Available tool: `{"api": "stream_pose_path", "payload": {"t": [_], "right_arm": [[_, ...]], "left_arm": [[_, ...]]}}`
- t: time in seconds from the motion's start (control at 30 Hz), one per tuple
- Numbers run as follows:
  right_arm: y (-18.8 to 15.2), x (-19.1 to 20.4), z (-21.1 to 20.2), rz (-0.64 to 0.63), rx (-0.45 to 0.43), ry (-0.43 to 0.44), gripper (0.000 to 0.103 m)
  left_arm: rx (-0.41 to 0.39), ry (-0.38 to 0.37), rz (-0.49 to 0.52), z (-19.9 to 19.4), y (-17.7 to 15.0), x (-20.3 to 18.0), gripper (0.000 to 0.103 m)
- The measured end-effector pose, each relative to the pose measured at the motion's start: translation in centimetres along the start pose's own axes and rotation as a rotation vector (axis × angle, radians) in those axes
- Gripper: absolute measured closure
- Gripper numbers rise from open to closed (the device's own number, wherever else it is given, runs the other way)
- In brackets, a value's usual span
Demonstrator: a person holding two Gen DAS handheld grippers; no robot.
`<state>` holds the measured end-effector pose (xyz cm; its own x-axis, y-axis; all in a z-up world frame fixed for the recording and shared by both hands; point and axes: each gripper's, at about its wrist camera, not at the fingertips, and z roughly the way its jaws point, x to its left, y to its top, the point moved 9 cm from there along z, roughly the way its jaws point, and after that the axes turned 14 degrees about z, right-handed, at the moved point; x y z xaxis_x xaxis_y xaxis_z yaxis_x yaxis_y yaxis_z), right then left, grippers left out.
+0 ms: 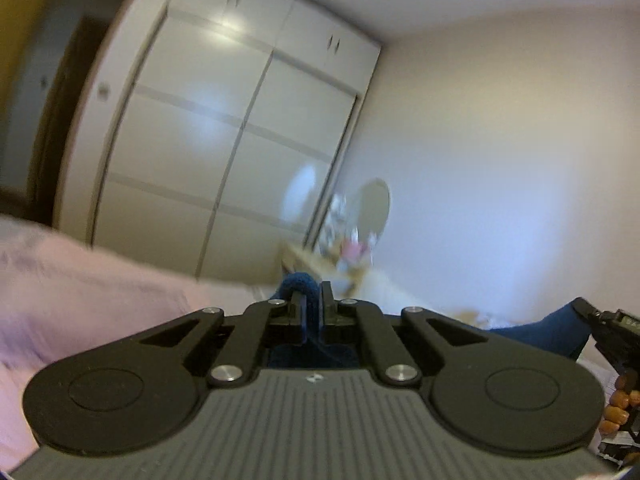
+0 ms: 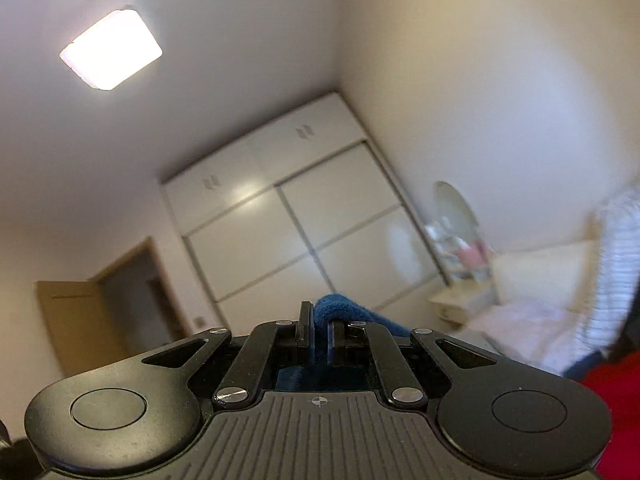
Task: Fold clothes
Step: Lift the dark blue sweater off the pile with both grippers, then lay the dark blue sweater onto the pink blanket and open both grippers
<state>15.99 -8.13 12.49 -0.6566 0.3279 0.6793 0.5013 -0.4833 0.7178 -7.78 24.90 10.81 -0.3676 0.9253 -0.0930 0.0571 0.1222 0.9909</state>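
Blue cloth (image 1: 298, 280) spans both raised tools, left (image 1: 313, 300) and right (image 2: 318, 322), each clamped on an end.

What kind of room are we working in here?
Most likely a bedroom: a tall white wardrobe with sliding doors, an oval mirror over a small dresser, and pink bedding.

Both grippers point roughly level, the left gripper (image 1: 313, 300) and the right gripper (image 2: 318, 326) each pinched tight on a fold of blue cloth (image 1: 298, 280).
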Motion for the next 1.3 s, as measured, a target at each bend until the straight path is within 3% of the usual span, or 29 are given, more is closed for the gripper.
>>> {"api": "stream_pose_path", "payload": {"t": [0.17, 0.3, 0.37, 0.47, 0.53, 0.57, 0.63, 0.67, 0.7, 0.77, 0.83, 0.93, 1.17, 1.3], "right_arm": [[-3.0, 6.2, -0.9, -0.014, 0.044, 0.095, 0.099], [-4.9, 10.4, 0.2, -0.071, 0.104, 0.173, 0.099], [-5.5, 11.8, 2.0, -0.095, 0.117, 0.199, 0.099], [-7.8, 13.6, 6.0, -0.099, 0.157, 0.182, 0.099], [-10.8, 13.9, 9.3, -0.077, 0.225, 0.122, 0.099], [-12.6, 13.3, 11.7, -0.062, 0.291, 0.070, 0.099], [-18.0, 9.8, 17.5, -0.021, 0.529, -0.109, 0.095], [-20.7, 8.0, 19.7, -0.005, 0.633, -0.198, 0.075], [-22.8, 6.3, 21.0, 0.004, 0.702, -0.269, 0.064], [-25.9, 4.2, 21.9, 0.012, 0.759, -0.332, 0.054], [-27.5, 2.5, 21.2, -0.011, 0.791, -0.348, 0.045], [-29.3, -0.1, 19.2, -0.049, 0.850, -0.379, 0.042], [-34.1, -9.1, 6.7, -0.137, 1.019, -0.548, 0.042], [-37.1, -13.7, 0.6, -0.087, 1.147, -0.622, 0.042]], "left_arm": [[-0.030, 0.073, 0.033, -7.6, 3.1, 3.7, 0.100], [-0.020, 0.141, 0.044, -11.2, 5.0, 6.0, 0.100], [-0.021, 0.165, 0.060, -11.8, 5.9, 7.1, 0.100], [0.007, 0.187, 0.027, -9.2, 5.3, 10.0, 0.099], [0.100, 0.204, -0.035, -5.4, 2.8, 13.6, 0.097], [0.192, 0.229, -0.073, -2.7, 0.6, 15.3, 0.095], [0.406, 0.281, -0.146, 2.6, -4.7, 18.7, 0.095], [0.488, 0.296, -0.157, 4.4, -7.0, 19.5, 0.094], [0.568, 0.311, -0.165, 6.1, -9.2, 20.2, 0.094], [0.666, 0.362, -0.128, 7.3, -13.2, 20.5, 0.093], [0.720, 0.387, -0.101, 6.4, -15.8, 20.2, 0.085], [0.789, 0.410, -0.128, 4.8, -19.2, 19.6, 0.084], [0.909, 0.439, -0.266, -1.9, -27.2, 19.1, 0.084], [0.988, 0.442, -0.274, -5.7, -30.3, 16.7, 0.084]]}}
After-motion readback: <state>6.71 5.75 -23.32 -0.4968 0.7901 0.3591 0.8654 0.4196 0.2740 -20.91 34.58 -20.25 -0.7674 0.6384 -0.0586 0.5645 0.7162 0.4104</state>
